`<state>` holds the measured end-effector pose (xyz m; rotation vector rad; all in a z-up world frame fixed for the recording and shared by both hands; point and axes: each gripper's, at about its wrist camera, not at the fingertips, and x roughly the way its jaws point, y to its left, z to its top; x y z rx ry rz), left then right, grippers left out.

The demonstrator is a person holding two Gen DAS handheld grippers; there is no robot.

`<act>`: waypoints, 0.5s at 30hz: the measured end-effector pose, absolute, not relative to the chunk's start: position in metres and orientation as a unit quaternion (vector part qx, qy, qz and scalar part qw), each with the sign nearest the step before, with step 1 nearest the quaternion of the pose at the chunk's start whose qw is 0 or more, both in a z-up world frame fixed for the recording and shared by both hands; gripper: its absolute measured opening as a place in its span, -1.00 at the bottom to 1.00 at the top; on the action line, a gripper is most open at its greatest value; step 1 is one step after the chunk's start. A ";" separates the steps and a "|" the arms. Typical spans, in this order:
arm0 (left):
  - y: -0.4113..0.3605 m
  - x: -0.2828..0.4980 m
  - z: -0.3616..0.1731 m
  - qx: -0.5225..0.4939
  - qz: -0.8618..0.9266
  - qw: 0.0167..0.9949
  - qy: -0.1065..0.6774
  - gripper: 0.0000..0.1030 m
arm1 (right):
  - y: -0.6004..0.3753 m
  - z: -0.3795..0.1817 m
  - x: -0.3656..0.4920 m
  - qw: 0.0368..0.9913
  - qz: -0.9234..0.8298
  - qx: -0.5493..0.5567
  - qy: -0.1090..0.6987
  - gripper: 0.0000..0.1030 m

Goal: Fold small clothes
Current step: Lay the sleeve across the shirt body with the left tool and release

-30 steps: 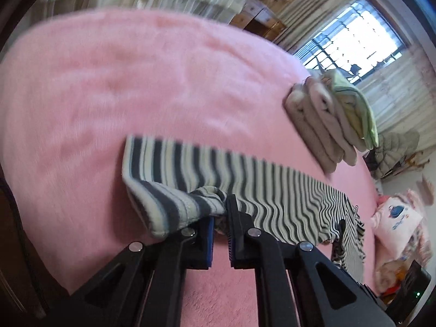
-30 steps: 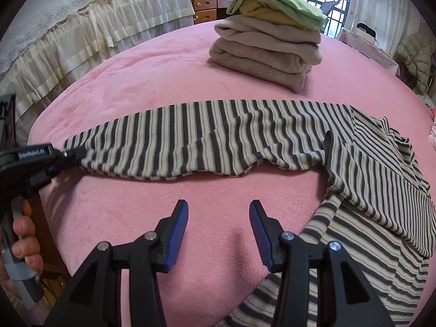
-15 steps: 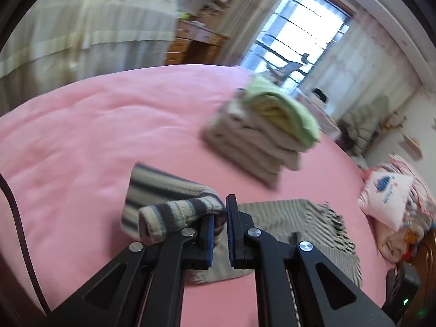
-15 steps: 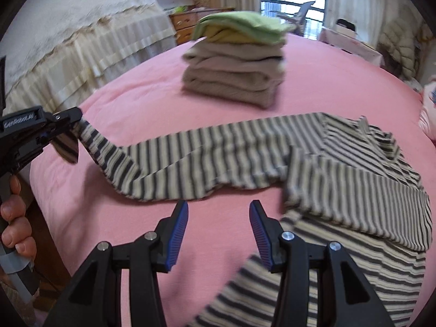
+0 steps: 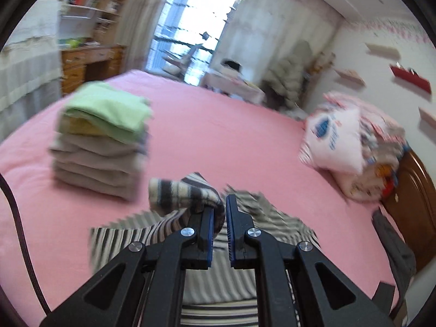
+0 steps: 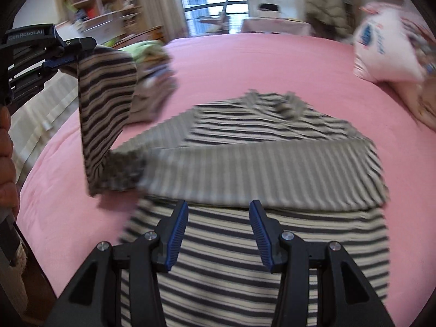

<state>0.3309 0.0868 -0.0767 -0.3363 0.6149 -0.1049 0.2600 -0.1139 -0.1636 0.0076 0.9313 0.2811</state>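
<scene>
A grey-and-cream striped top (image 6: pixel 272 147) lies spread on the pink bed (image 6: pixel 245 62). My left gripper (image 5: pixel 224 215) is shut on the cuff of its sleeve (image 5: pixel 179 193). In the right wrist view that left gripper (image 6: pixel 65 60) holds the sleeve (image 6: pixel 106 103) lifted, hanging from the upper left down to the bed. My right gripper (image 6: pixel 218 234) hovers over the top's lower body, jaws apart with nothing between them.
A stack of folded clothes (image 5: pixel 100 139), green on top, sits on the bed at the left. A printed pillow (image 5: pixel 340 141) lies at the right by the wooden headboard (image 5: pixel 408 201). A hand (image 6: pixel 5 147) holds the left gripper's grip. Shelves and a window stand behind.
My left gripper has lifted the sleeve cuff off the bed and carried it up and over toward the top's body. My right gripper has moved from the bare bed to above the top.
</scene>
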 end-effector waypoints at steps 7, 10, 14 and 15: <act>0.009 0.356 -0.144 -0.159 -0.107 0.902 0.387 -0.88 | -0.189 -0.186 0.281 0.876 0.092 0.041 0.471 -0.09; -0.002 0.363 -0.174 -0.168 -0.120 0.885 0.418 -0.81 | -0.201 -0.194 0.287 0.872 0.089 0.049 0.478 -0.09; -0.003 0.363 -0.200 -0.166 -0.114 0.868 0.453 -0.11 | -0.204 -0.203 0.292 0.867 0.093 0.056 0.486 -0.09; 0.001 0.360 -0.201 -0.164 -0.107 0.869 0.455 -0.03 | -0.204 -0.204 0.294 0.866 0.097 0.060 0.488 -0.09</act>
